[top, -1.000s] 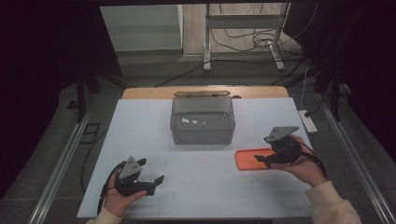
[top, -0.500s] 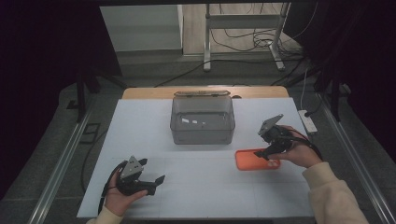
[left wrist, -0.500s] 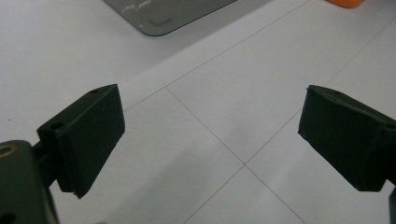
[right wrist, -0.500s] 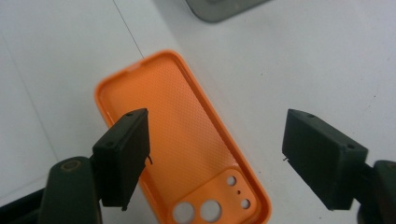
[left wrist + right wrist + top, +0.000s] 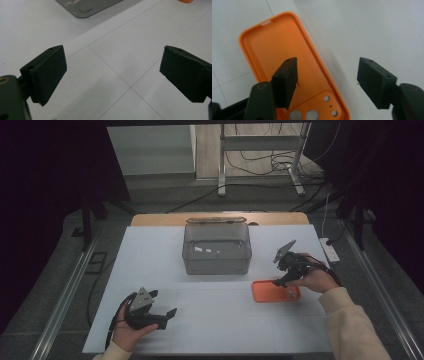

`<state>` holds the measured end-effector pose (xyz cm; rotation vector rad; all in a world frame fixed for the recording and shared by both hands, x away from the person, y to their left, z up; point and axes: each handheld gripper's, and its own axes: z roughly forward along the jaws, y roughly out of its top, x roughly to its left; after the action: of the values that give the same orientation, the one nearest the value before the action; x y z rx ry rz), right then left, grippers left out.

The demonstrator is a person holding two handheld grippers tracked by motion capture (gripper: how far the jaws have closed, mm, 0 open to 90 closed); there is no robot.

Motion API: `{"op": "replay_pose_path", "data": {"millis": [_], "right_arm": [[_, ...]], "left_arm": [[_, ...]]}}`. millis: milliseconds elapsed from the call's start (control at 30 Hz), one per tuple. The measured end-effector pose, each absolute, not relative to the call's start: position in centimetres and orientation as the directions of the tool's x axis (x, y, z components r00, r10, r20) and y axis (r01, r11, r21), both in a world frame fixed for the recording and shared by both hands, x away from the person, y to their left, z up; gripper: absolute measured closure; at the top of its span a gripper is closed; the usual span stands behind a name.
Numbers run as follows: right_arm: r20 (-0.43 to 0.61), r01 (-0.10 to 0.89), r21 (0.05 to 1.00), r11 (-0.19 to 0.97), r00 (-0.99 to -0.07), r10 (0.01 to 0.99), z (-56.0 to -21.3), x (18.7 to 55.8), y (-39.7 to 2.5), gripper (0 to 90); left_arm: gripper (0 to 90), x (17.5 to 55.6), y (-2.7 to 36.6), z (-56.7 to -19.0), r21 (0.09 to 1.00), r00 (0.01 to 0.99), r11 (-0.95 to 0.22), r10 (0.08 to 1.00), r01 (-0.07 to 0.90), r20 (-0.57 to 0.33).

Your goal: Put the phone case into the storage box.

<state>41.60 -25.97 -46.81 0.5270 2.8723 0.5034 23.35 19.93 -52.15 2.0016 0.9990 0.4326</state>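
One orange phone case (image 5: 287, 65) lies under the released right gripper (image 5: 327, 82), one jaw past its edge; left gripper (image 5: 112, 72) released over bare table (image 5: 120, 45).

On the table (image 5: 215, 320): container (image 5: 216, 249) at the far middle, phone case (image 5: 272, 292) nearer and to its right, inner side up. Right gripper (image 5: 278, 282) over the case's right end; left gripper (image 5: 169, 317) well apart at the near left.

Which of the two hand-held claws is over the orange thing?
The right gripper: it straddles one long edge of the orange phone case. The left gripper hovers over bare white table.
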Motion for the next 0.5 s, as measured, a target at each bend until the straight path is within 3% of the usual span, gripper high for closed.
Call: {"op": "replay_pose_path", "data": {"millis": [100,500], "right_arm": [[-0.097,0.305,0.352,0.885,-0.928,0.359,-47.1,42.0,-26.0,41.2],[-0.08,0.252,0.273,0.929,-0.956,0.283,-47.6,42.9,-25.1,51.5]], "left_arm": [[7.1,23.3,19.9,-52.1,0.805,0.623,-0.333,0.78,0.49,-0.056],[7.1,23.3,19.9,-52.2,0.805,0.623,-0.334,0.78,0.49,-0.055]]}}
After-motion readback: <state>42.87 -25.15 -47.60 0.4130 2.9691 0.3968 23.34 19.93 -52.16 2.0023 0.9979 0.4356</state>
